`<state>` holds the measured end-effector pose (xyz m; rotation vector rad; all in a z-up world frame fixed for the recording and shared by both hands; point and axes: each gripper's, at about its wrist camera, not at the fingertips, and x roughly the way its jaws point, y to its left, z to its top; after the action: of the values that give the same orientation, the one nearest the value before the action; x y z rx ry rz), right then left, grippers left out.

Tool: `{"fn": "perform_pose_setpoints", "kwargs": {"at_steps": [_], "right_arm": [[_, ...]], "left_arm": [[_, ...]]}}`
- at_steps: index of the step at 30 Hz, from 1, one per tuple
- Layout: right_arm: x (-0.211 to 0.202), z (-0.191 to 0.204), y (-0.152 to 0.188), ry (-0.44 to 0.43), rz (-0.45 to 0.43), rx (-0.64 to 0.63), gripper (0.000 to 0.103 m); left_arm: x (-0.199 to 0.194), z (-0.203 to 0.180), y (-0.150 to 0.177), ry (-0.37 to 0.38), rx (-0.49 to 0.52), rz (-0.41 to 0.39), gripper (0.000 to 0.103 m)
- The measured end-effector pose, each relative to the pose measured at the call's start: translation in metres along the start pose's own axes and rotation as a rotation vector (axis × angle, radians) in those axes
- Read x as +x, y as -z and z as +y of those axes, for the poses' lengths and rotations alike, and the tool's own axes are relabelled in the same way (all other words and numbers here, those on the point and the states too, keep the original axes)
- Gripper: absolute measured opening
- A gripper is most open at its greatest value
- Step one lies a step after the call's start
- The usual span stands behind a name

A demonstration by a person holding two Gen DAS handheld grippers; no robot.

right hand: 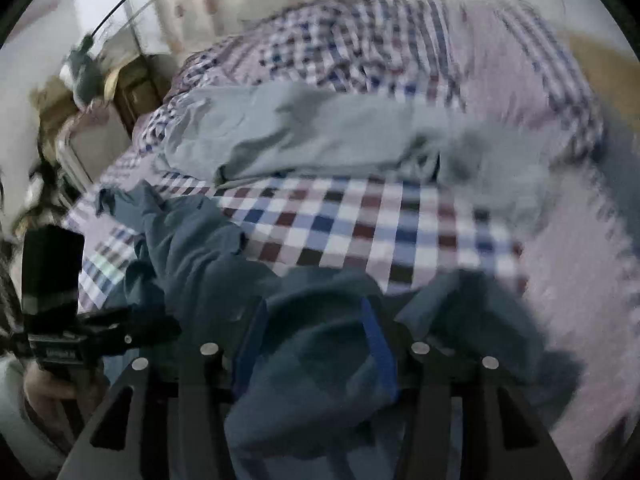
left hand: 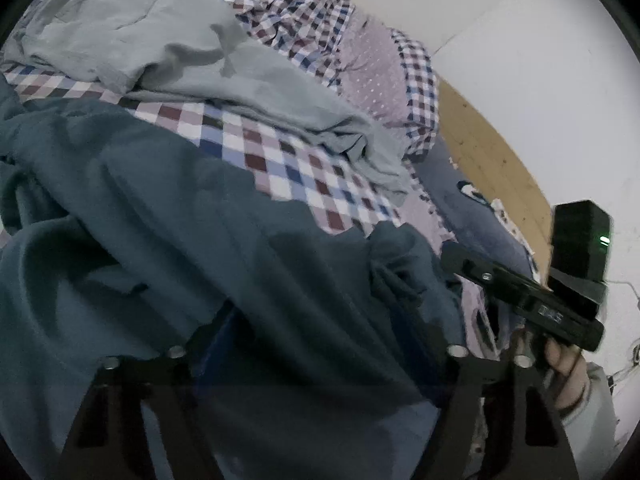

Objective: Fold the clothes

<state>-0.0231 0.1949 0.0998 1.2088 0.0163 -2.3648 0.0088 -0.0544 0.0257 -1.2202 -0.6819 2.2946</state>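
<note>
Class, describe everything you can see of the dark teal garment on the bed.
The dark teal garment is soft, matte, knit-looking cloth, crumpled in loose folds, not yet folded flat. It lies on the checked bedspread at the near edge, apart from a pale grey garment farther back. Its cloth drapes between the fingers of both grippers: the left gripper and the right gripper, whose blue pads flank a bunched fold. Whether either pinches it is unclear.

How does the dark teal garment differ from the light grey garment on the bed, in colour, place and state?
The dark teal garment is much darker than the light grey garment. The teal one lies bunched at the near edge, draped over both claws; the grey one lies farther back, touched by neither. The teal one shows deep, loose folds, while the grey one is spread flatter, with one crumpled end. Both rest unfolded on the checked bedcover.
</note>
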Motion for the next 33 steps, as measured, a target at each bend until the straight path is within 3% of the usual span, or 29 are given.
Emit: {"fn": "perform_pose_setpoints", "kwargs": {"at_steps": [1, 2, 4, 6, 11, 13, 16, 18, 20, 24, 26, 28, 29, 33], "right_arm": [[0.007, -0.003, 0.004, -0.006, 0.016, 0.004, 0.053], [0.014, -0.005, 0.008, -0.017, 0.029, -0.001, 0.053], [0.022, -0.003, 0.012, -0.053, 0.035, -0.025, 0.048], [0.019, 0.006, 0.022, -0.062, 0.012, -0.069, 0.003], [-0.019, 0.03, 0.052, -0.055, -0.114, -0.179, 0.003], [-0.039, 0.04, 0.067, -0.07, -0.134, -0.234, 0.003], [-0.068, 0.061, 0.094, -0.159, -0.137, -0.365, 0.003], [-0.069, 0.072, 0.112, -0.196, -0.059, -0.433, 0.003], [-0.062, 0.076, 0.131, -0.214, 0.041, -0.472, 0.003], [-0.058, 0.059, 0.141, -0.191, 0.104, -0.426, 0.006], [-0.068, 0.046, 0.138, -0.222, 0.075, -0.374, 0.008], [-0.079, 0.03, 0.135, -0.268, 0.028, -0.308, 0.024], [-0.084, 0.022, 0.134, -0.293, 0.002, -0.268, 0.04], [-0.106, -0.012, 0.125, -0.302, -0.125, -0.126, 0.044]], "left_arm": [[0.001, 0.002, 0.0, -0.021, -0.006, 0.01, 0.052], [0.003, 0.004, 0.0, -0.042, -0.012, 0.021, 0.025], [0.004, 0.015, 0.001, -0.074, -0.054, 0.038, 0.004], [0.001, 0.023, 0.001, -0.043, -0.099, 0.036, 0.004], [-0.01, 0.027, 0.002, -0.045, -0.127, 0.012, 0.004], [-0.013, 0.028, 0.003, -0.062, -0.13, 0.015, 0.005], [-0.016, 0.028, 0.004, -0.105, -0.133, 0.008, 0.01], [-0.022, 0.029, 0.004, -0.113, -0.145, -0.014, 0.028], [-0.028, 0.027, 0.003, -0.103, -0.145, -0.04, 0.057], [-0.037, 0.024, 0.002, -0.087, -0.15, -0.069, 0.065], [-0.039, 0.021, 0.001, -0.071, -0.142, -0.078, 0.065], [-0.041, 0.016, 0.0, -0.04, -0.127, -0.093, 0.066], [-0.042, 0.014, -0.001, -0.021, -0.118, -0.101, 0.067], [-0.043, 0.001, -0.002, 0.06, -0.074, -0.122, 0.073]]}}
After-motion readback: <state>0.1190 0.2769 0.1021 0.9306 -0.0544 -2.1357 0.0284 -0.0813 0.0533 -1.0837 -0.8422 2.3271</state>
